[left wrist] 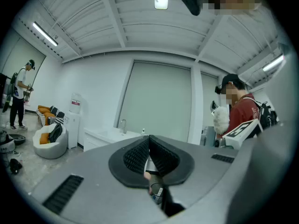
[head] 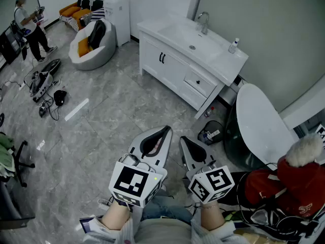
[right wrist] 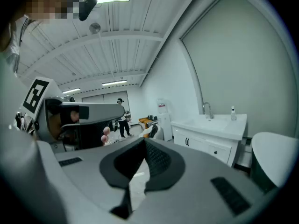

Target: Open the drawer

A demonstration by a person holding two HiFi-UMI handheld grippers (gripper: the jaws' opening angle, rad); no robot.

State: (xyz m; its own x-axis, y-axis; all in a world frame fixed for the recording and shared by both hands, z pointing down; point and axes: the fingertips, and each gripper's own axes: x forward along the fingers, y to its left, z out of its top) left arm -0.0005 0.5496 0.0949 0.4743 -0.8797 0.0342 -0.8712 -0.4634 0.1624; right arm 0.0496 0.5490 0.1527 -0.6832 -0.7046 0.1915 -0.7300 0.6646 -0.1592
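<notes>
Left gripper (left wrist: 149, 140): jaws together, holding nothing.
Right gripper (right wrist: 144, 142): jaws together, holding nothing.
White drawer with dark knob (head: 199, 83): closed, in the white sink cabinet (head: 172, 67), well apart from the 2 grippers.

Vanity (head: 170, 52): against the far wall (head: 254, 14).
Drawer (head: 199, 83): in the vanity's front, right of its doors (head: 160, 60).
Faucet (head: 203, 21): behind the basin (head: 182, 34).
Bottle (head: 233, 46): on the vanity's right end.
Beanbag (head: 91, 47): left of the vanity, beside the dispenser (head: 118, 19).

Studio room; sink vanity (head: 172, 67), beanbag (head: 91, 52), cables (head: 49, 107).
</notes>
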